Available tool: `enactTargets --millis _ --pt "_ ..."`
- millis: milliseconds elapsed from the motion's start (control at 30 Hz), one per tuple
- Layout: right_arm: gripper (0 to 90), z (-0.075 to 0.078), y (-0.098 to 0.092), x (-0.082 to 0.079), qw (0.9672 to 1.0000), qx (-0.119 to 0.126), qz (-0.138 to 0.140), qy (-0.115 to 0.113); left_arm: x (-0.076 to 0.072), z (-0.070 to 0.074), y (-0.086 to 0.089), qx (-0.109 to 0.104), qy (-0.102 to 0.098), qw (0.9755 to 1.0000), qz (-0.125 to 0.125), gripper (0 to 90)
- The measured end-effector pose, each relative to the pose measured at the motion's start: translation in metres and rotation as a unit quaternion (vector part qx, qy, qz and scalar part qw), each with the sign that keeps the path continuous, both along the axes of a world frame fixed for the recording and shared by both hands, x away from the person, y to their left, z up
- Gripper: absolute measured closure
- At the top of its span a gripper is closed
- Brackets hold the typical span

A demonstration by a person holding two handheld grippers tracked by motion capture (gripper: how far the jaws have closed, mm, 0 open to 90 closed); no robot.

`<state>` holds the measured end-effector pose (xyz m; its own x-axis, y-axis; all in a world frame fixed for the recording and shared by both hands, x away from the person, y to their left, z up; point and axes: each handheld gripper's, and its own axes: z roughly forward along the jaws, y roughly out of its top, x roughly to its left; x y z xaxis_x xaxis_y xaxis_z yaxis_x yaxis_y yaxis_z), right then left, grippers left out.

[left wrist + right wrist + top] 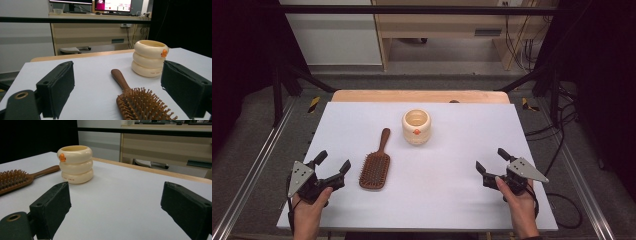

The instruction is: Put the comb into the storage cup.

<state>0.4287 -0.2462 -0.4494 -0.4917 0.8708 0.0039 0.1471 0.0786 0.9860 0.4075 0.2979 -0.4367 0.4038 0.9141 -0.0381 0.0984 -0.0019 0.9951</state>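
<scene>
Plainly, the left gripper (332, 166) was the nearer of the two to the work: it sat close to the near left corner of the table (452, 210), jaws spread wide with nothing between them, and the hairbrush (376, 163) lay just beside it, toward the table's middle. In the left gripper view the bristled head of the hairbrush (142, 105) sat between and a little beyond the two black pads, untouched by either. The right gripper (493, 161) rested near the right edge, equally wide open and empty, well apart from the brush.

The brush lay bristles up, its long axis running from the near edge toward the far edge, the head nearer the person and the handle pointing away and slightly rightward toward the cup. That axis ran roughly along the line of the left gripper's reach, so I judged that the jaws would close across the width of the head or handle rather than along its length.

Farther off, near the middle of the table and toward its far edge, stood the cream ringed cup (416, 126), upright, mouth open, apart from the handle tip. The cup (75, 165) was ahead and to the left in the right gripper view.
</scene>
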Motion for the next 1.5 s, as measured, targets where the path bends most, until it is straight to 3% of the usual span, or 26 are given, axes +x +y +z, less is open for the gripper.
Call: enactTargets --millis 367,833,1000,1500 --pt "7.5 0.000 -0.001 0.000 1.0000 0.003 -0.010 0.000 -0.001 0.001 0.003 -0.003 -0.001 0.9999 0.012 3.1" --pt "6.9 -0.002 0.000 0.001 0.9998 0.001 -0.016 0.012 -0.004 0.004 -0.003 -0.002 0.004 1.0000 0.003 4.4" --pt "7.0 0.000 0.000 0.000 0.9998 0.004 -0.018 0.009 -0.006 0.005 -0.007 -0.013 0.012 0.9998 0.002 4.4" --pt "7.0 0.000 0.000 0.000 0.9998 0.005 -0.013 0.015 -0.007 0.004 -0.012 0.006 0.019 0.9998 -0.005 7.1"
